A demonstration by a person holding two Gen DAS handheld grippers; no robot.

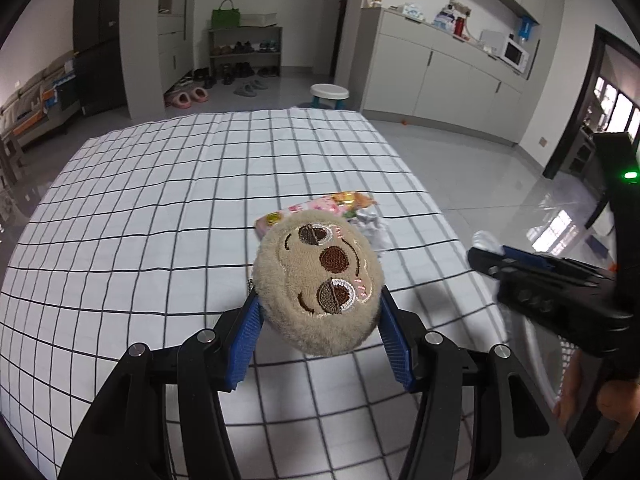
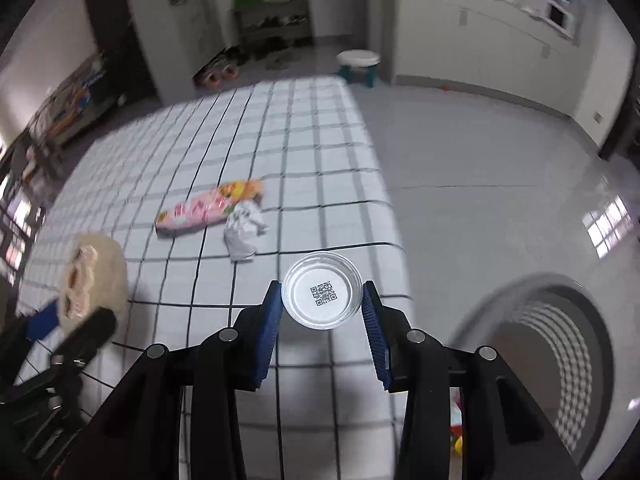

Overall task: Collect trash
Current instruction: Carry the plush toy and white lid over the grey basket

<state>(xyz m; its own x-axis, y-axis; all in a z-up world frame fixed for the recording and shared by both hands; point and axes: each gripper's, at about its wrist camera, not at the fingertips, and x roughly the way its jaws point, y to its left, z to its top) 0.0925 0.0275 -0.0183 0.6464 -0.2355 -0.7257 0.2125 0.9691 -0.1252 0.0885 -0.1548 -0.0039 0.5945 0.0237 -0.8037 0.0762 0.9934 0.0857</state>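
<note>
Both pairs of jaws are clamped on something. Closest in the right wrist view, the right gripper (image 2: 323, 312) pinches a small clear plastic cup (image 2: 322, 295), a printed code on its bottom, between its blue pads. The left gripper (image 1: 320, 320) grips a round plush sloth face (image 1: 318, 284) by its sides; that looks more like a toy than trash.

Judging by the grip, the step in hand is carrying the cup off the table. A mesh waste bin (image 2: 548, 360) stands on the floor just off the table's right edge, so the next move likely calls for swinging the right gripper out over its mouth before the jaws part; letting go short of the rim would drop the cup on the floor.

Further out on the checked tablecloth (image 1: 160, 200) lie a pink snack wrapper (image 2: 208, 210) and, touching its end, a crumpled white paper (image 2: 244, 230), both not yet collected.

Beyond the table are a glossy grey tiled floor, a small white stool (image 1: 329, 94), a shoe rack (image 1: 245, 50) with a green bag on top, and a counter with a microwave (image 1: 516, 54).
</note>
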